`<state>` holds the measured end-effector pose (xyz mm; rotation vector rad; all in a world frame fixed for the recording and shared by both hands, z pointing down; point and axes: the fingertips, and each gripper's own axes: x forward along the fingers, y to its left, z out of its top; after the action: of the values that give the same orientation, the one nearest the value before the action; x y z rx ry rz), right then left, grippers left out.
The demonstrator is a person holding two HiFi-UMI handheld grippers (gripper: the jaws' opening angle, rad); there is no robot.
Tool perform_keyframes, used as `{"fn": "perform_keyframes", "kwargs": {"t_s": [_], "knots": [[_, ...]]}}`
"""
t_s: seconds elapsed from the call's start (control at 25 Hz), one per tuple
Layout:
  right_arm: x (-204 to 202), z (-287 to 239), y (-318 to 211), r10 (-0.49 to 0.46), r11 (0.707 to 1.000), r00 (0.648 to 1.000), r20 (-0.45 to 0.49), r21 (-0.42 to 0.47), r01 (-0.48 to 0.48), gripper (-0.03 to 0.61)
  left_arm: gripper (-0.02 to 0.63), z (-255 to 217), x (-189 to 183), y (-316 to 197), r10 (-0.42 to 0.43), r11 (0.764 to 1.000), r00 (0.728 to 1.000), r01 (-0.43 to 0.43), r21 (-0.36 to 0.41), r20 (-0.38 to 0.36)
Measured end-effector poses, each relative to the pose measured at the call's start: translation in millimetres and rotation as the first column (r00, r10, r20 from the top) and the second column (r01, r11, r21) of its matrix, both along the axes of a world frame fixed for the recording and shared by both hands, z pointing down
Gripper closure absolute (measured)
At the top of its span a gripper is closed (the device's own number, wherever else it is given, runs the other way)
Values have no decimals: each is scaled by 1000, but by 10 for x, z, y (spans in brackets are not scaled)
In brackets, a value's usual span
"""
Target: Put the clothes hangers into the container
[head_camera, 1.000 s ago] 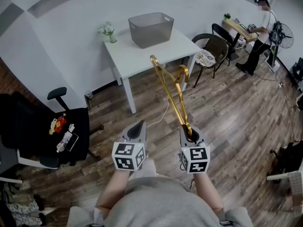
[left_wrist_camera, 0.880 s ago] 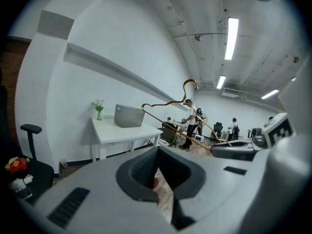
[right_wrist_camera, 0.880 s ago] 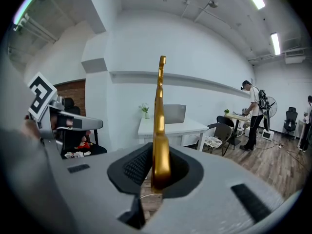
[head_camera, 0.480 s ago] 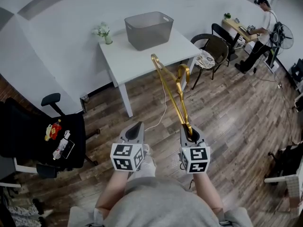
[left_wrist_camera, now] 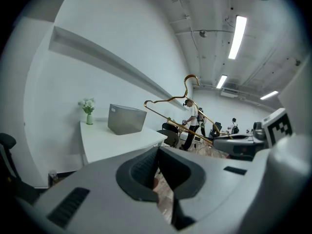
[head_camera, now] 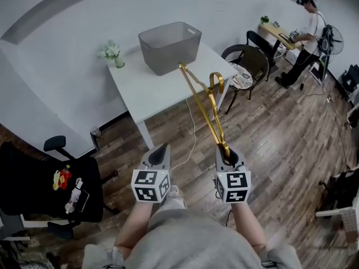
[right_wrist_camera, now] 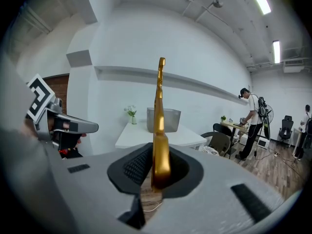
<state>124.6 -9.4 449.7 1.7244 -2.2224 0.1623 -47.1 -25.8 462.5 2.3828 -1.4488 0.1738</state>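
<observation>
On white table [head_camera: 162,91], grey container [head_camera: 168,52], flower vase [head_camera: 114,54], wood-plank floor [head_camera: 280,133]

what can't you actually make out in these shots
- Container floor: head view, its near wall mostly hides it; both tool views show only the outside.
- Hanger outline: right tool view, seen edge-on.
- Small things on black chair: head view, too small to name.

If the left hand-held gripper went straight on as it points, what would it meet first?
Probably the white table, near its front edge, short of the container; depth is unclear.
</observation>
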Motion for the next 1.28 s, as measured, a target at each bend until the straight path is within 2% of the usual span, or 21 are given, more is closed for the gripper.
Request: {"fn": "perform_keyframes", "kwargs": {"t_s": [0.64, 1.28], "knots": [[-158, -36, -1414, 57, 998, 998, -13, 16, -57, 526, 606, -4, -190, -1517, 62, 998, 998, -63, 19, 30], [-190, -211, -2663, -15, 1000, 996, -93, -11, 14, 526, 606, 57, -344, -2352, 10, 1000, 1000, -11, 4, 16]]}}
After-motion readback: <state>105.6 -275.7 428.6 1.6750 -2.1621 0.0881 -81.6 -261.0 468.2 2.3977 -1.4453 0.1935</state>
